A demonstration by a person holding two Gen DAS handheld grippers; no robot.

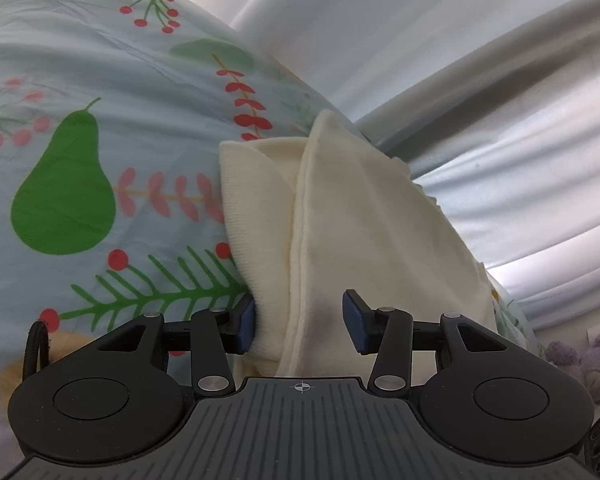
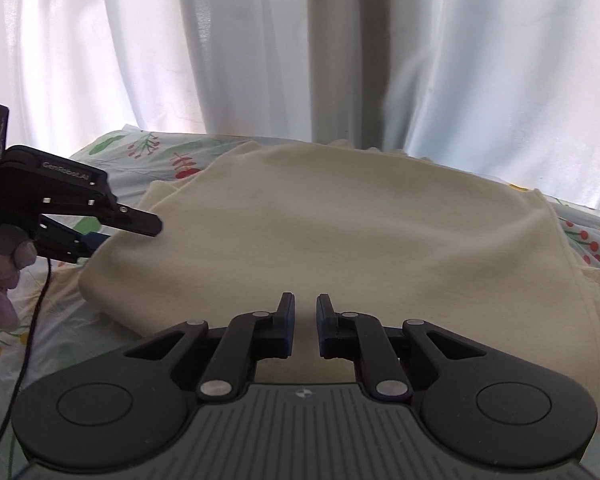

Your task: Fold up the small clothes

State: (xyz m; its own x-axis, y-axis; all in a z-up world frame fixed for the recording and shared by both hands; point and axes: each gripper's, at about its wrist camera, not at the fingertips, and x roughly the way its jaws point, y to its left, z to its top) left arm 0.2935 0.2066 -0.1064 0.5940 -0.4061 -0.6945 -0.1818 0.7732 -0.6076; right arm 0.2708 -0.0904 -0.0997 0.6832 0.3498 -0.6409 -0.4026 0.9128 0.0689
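1. The cream garment (image 2: 340, 240) lay on the bed, on the fruit-and-leaf printed sheet (image 1: 80, 60), with the white curtain (image 2: 260, 40) hanging just behind it.
2. It looked part-folded: in the left wrist view one layer lay over another along a long seamed edge, and a ribbed band showed at the garment's left side.
3. In the right wrist view the top surface was broad and fairly smooth, with soft wrinkles toward its right edge and a frayed-looking hem there.
4. By my judgement at least one fold was in; the piece was still wide, so further folds and tidying seemed left to do.
5. The left claw (image 1: 298, 322) stood part open at the garment's left edge, cloth lying between its pads, which did not press on it.
6. The right claw (image 2: 305, 326) was nearly closed over the garment's near edge, a narrow gap left, nothing gripped.
7. A gloved hand (image 2: 4, 276) held the left tool beside the garment.
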